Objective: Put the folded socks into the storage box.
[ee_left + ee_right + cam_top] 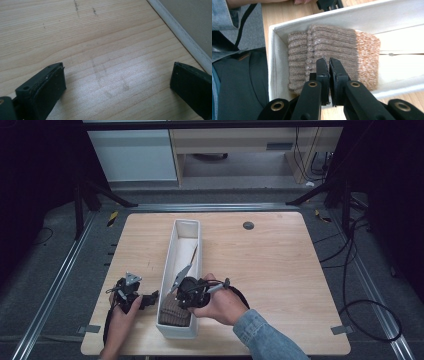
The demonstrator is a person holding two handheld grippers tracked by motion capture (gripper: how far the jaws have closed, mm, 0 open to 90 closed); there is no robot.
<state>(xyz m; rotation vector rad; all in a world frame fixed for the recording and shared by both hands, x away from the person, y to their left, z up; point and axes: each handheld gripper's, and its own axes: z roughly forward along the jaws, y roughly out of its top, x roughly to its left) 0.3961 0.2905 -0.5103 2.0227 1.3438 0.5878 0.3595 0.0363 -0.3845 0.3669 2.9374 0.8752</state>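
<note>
Folded brown knit [332,47] in white bin [372,17]

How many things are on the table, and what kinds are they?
White box: 1
Brown knitted cloth lying in the box: 1
Gripper: 2, left and right
Total: 4

Sock [332,50] near end hidden behind right hand-held gripper [329,65].

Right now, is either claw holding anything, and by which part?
Nothing is held. The left claw is open over bare table; the right claw is shut, empty, above the knitted sock.
</note>
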